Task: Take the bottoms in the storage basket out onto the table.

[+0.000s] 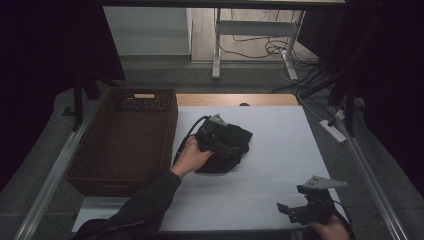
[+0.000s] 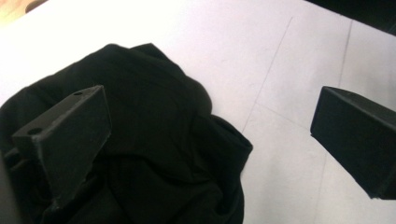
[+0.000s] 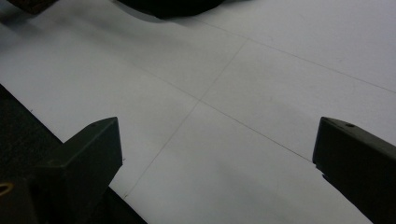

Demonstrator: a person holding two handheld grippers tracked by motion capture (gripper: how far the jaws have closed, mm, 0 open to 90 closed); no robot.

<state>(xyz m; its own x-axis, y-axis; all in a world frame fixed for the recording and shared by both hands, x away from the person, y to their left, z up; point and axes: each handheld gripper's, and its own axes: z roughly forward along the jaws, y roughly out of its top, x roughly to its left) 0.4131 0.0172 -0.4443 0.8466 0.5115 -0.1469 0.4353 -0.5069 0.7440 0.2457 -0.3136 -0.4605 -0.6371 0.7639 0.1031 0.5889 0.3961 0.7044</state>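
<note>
Wicker basket (image 1: 125,142) holds nothing visible; black cloth (image 1: 235,145) beside it w/ left hand-held gripper (image 1: 231,150).

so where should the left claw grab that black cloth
Probably the raised fold at the near right edge of the black cloth, where it bunches up off the white table cover. The left claw is open over the heap; coming down from above with one jaw either side of that ridge should pinch several layers, since the flatter parts offer no edge.
</note>
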